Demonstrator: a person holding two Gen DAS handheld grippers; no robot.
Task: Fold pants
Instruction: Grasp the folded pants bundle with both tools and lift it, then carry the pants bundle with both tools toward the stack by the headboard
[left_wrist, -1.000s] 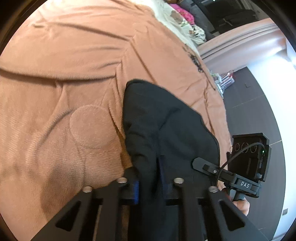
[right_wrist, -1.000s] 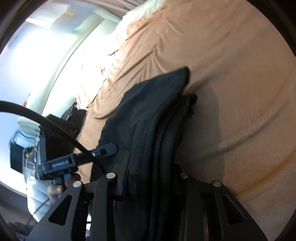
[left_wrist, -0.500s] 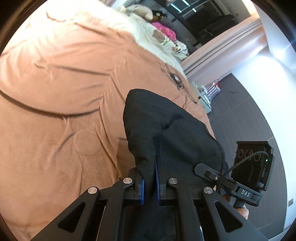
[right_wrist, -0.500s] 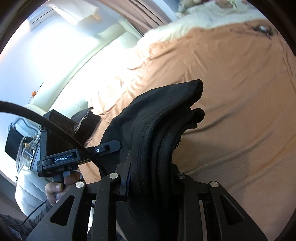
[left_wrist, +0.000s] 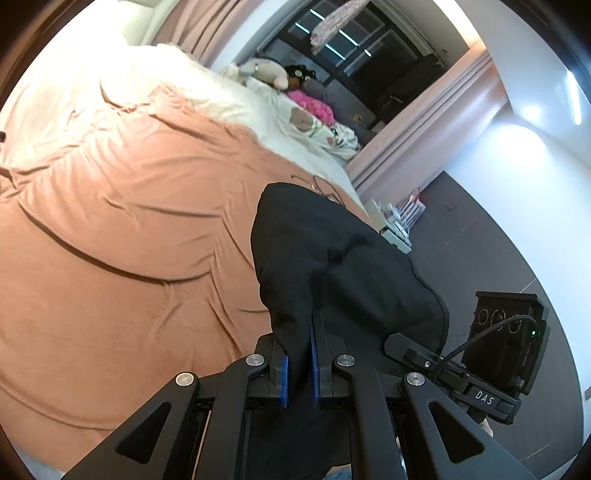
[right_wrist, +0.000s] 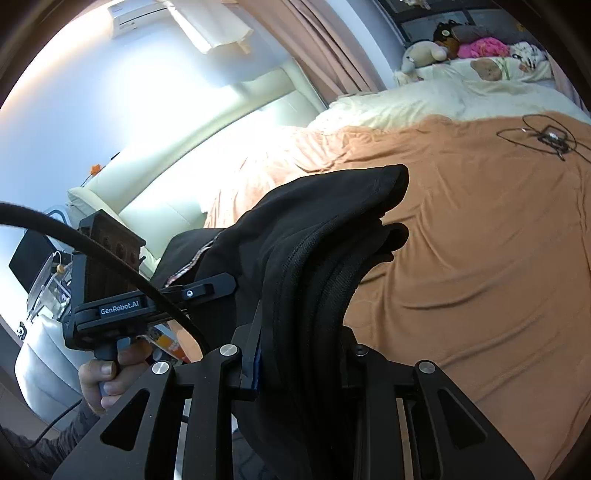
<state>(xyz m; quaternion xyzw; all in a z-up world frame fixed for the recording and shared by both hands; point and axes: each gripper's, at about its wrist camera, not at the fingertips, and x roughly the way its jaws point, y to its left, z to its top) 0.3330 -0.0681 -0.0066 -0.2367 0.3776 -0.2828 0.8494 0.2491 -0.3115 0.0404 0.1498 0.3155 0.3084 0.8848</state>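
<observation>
Above the orange bedspread (left_wrist: 122, 229), the black pants (left_wrist: 332, 258) hang bunched between both grippers. Left gripper (left_wrist: 300, 365) pinches a thin fold tight between its blue pads, while the right gripper (right_wrist: 303, 354) clamps a thick stack of layers.

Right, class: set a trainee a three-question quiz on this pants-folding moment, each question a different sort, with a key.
1. True or false: the black pants lie flat on the orange blanket.
2. Which tongs grip the thicker bundle of fabric? A) left tongs B) right tongs
3. Fill in: a tangled thin black ____ lies on the blanket near the cream bedding.

Key: 1 false, both tongs hold them up. 2 B. 3 cable.
</observation>
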